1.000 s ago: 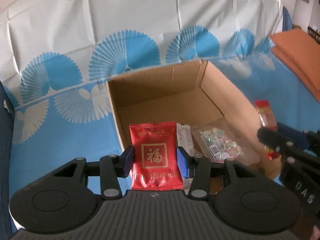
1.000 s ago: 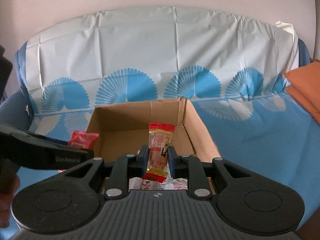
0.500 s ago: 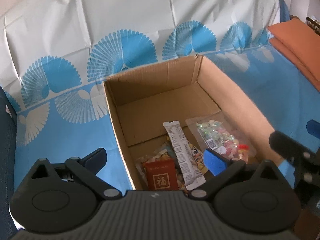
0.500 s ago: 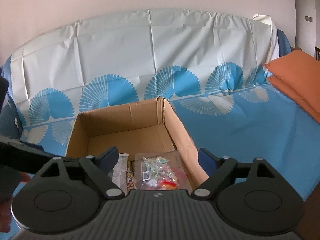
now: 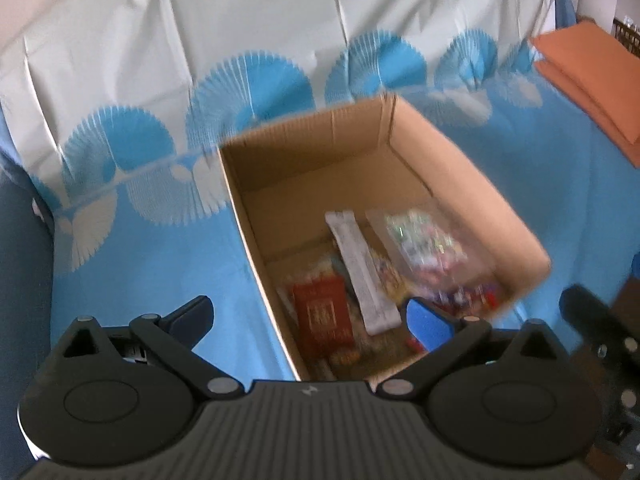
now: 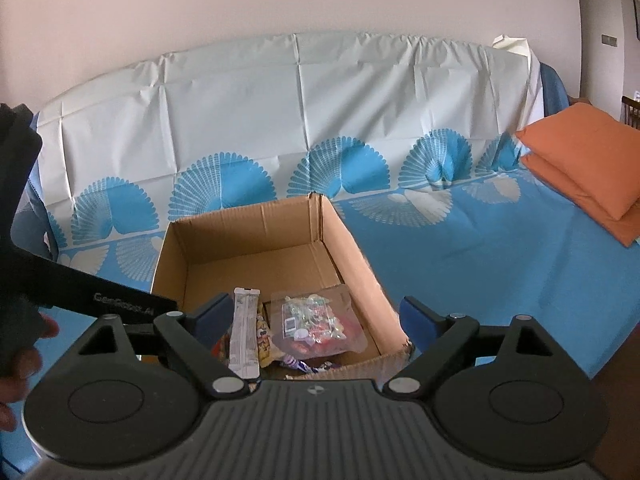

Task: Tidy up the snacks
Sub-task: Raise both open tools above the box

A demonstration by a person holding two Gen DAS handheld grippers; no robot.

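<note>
The left gripper (image 5: 310, 316) hangs above the near end of the cardboard box (image 5: 472, 184) with its jaws spread wide and nothing between them. The right gripper (image 6: 316, 314) is likewise spread, its jaws having just been opening, and nothing sits between its pads either; it looks down over the near rim of the same box.

The snacks lie loose on the box floor, bunched toward the near end, while the far half of the floor is bare brown cardboard. The red packet (image 5: 322, 314) with a gold square emblem lies flat close to the left wall, blurred in the left wrist view. Beside it a long white wrapper (image 6: 245, 330) lies lengthwise, its near end crossing other small wrappers whose printing is too blurred to read. To its right a clear bag of wrapped sweets (image 6: 316, 322) lies flat, showing pale green, white and red pieces and a small white label. A purple-and-white wrapper (image 6: 296, 364) peeks out at the near edge.

The box stands open-topped, flaps folded down, on a blue cloth (image 6: 500, 264) printed with white and blue fan shapes. Orange cushions (image 6: 592, 160) are stacked at the right, well apart from the box.
</note>
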